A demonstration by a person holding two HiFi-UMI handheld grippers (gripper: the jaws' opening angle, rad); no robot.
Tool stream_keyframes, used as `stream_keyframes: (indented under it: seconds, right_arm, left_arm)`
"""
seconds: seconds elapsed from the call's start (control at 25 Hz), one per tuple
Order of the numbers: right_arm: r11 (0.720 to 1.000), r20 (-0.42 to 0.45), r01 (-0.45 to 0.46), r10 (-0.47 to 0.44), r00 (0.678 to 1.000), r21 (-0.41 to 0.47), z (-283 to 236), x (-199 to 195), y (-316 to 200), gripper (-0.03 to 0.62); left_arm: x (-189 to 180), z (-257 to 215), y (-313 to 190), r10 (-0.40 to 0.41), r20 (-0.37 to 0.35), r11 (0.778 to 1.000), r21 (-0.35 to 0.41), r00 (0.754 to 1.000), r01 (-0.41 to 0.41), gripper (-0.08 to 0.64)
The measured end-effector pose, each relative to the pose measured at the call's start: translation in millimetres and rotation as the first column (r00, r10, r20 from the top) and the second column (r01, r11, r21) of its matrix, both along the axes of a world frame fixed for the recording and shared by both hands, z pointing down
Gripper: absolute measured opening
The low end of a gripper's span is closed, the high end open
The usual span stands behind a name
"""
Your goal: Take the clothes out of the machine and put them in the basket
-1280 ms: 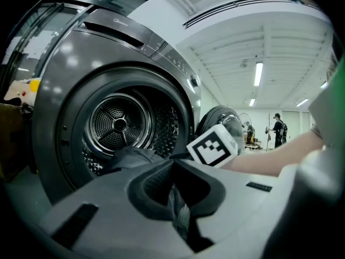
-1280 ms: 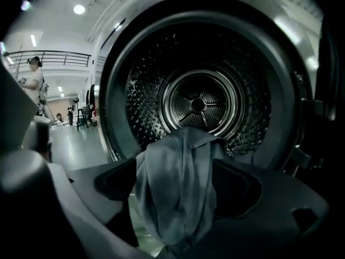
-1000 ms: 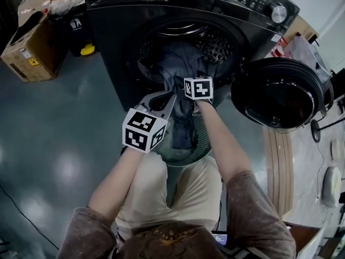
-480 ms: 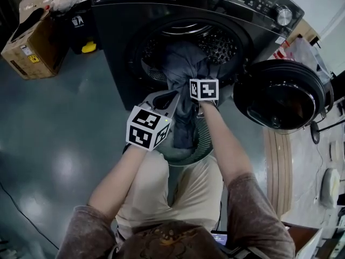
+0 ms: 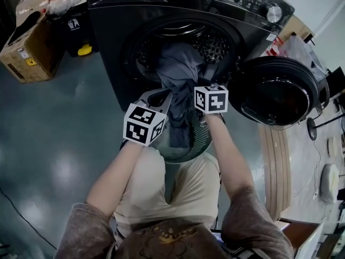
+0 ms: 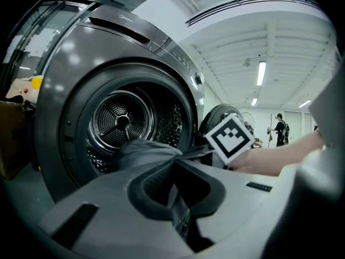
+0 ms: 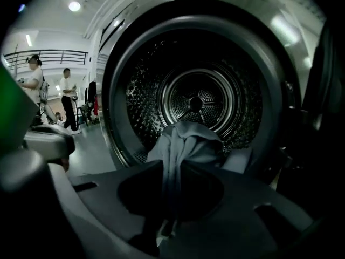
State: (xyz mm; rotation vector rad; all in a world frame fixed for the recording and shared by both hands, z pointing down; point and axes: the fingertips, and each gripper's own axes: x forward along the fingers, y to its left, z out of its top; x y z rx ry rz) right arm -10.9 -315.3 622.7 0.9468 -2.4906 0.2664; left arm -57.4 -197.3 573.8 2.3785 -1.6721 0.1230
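Head view: one washing machine [image 5: 124, 31] with its door open. One grey garment [image 5: 178, 69] runs lengthwise from the drum mouth down over one basket [image 5: 202, 139].

Left gripper view: the left gripper [image 6: 182, 223] is clamped on the garment.

Right gripper view: the right gripper [image 7: 161, 225] has just been closing its jaws and pinches the same cloth.

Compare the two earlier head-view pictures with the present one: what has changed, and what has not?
The right gripper has drawn back from the drum toward the person. Its jaws have just been closing and now pinch the grey garment that hangs out of the machine. The left gripper kept its place and its hold on the same garment. The door stayed open and the basket did not move.
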Motion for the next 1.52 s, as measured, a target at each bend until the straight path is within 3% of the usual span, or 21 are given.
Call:
stream_keyframes:
  seconds: [0.56,0.88,0.92,1.04,1.08,1.24,1.52]
  right_arm:
    - [0.998,0.062,0.053,-0.055,0.997,0.033,-35,69,112,0.060]
    - [0.998,0.059,0.054,-0.055,0.997,0.022,-32,85,139,0.064]
    - [0.998,0.046,0.049,-0.050,0.998,0.032,-32,86,139,0.074]
    - [0.996,-0.013,0.020,-0.019,1.000,0.092,-35,93,137,0.225]
    - [0.994,-0.012,0.009,-0.007,1.000,0.108,-38,95,134,0.243]
    - [0.990,0.020,-0.006,0.003,1.000,0.141,-46,92,121,0.266]
    - [0.991,-0.033,0.077,-0.073,0.997,0.109,-18,41,72,0.334]
  left_arm:
    - [2,3,-3,-0.014,0.026,1.000,0.000,1.000,0.014,0.005]
    - [1,12,-13,-0.040,0.054,0.999,-0.018,0.998,0.041,0.005]
    - [2,12,-13,-0.039,0.055,0.999,-0.018,0.998,0.040,0.005]
    - [4,13,-12,-0.038,0.053,0.999,-0.021,0.998,0.039,0.005]
    - [4,13,-13,-0.038,0.050,0.999,-0.022,0.998,0.039,0.005]
    - [8,12,-13,-0.033,0.045,0.999,-0.021,0.998,0.034,0.005]
    - [8,12,-13,-0.050,0.022,0.998,-0.027,0.999,0.051,0.005]
